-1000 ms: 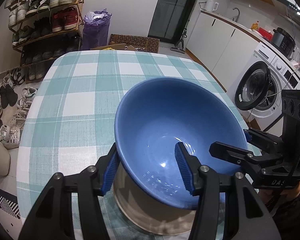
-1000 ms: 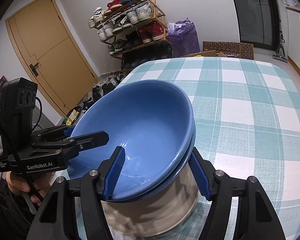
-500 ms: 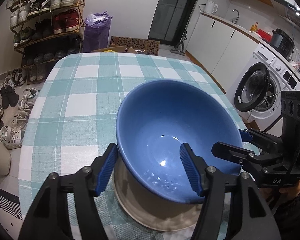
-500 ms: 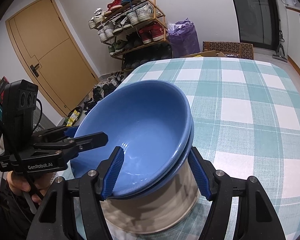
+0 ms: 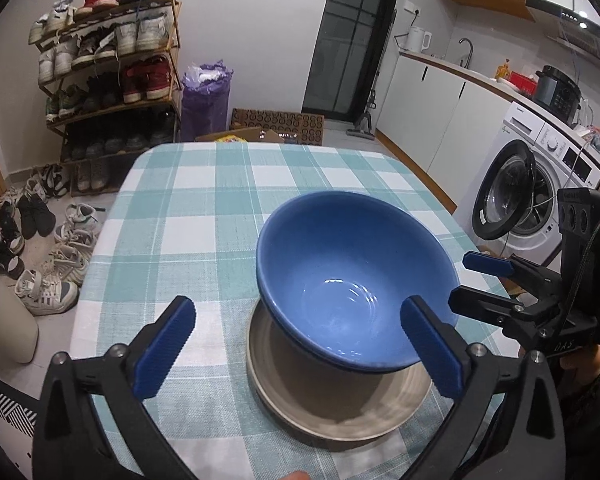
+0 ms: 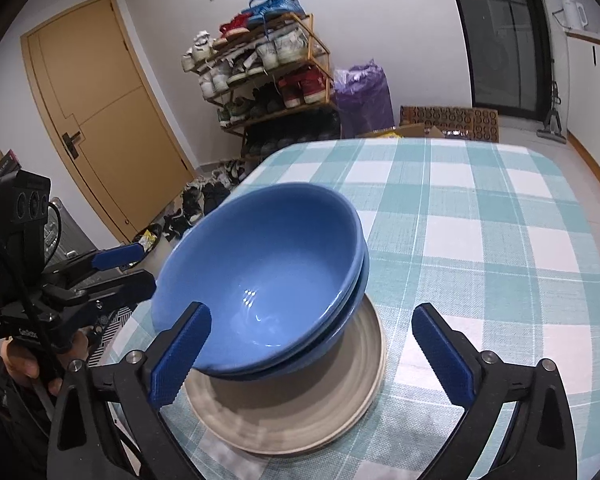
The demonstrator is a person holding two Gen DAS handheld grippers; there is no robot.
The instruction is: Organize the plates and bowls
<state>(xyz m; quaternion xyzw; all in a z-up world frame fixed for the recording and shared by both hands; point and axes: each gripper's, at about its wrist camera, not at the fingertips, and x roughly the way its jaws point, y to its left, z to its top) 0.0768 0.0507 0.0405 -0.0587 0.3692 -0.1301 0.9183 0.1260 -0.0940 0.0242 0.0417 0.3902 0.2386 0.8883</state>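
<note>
Two nested blue bowls [image 5: 356,272] [image 6: 260,264] sit tilted on a grey-beige plate [image 5: 340,412] [image 6: 300,412] on the checked tablecloth [image 5: 204,208] [image 6: 480,220]. My left gripper [image 5: 296,320] is at the stack's near-left side, also seen in the right wrist view [image 6: 136,268]. Its jaws are opening wide, and the stack's near edge lies between them untouched. My right gripper [image 6: 310,320] is at the opposite side, also seen in the left wrist view [image 5: 476,280]. Its jaws are opening too, and no pad presses on the bowls.
A loaded shoe rack [image 5: 108,72] and loose shoes [image 5: 48,264] stand beyond the table's far-left edge. A purple bag [image 5: 206,100] and a cardboard box [image 5: 276,128] sit behind the table. A washing machine [image 5: 532,196] stands to the right, a wooden door [image 6: 100,108] to the left.
Both grippers have let go of the blue bowls' rims and spread their jaws wide. Both have drawn back and up, so the bowls look smaller and more of the plate shows.
</note>
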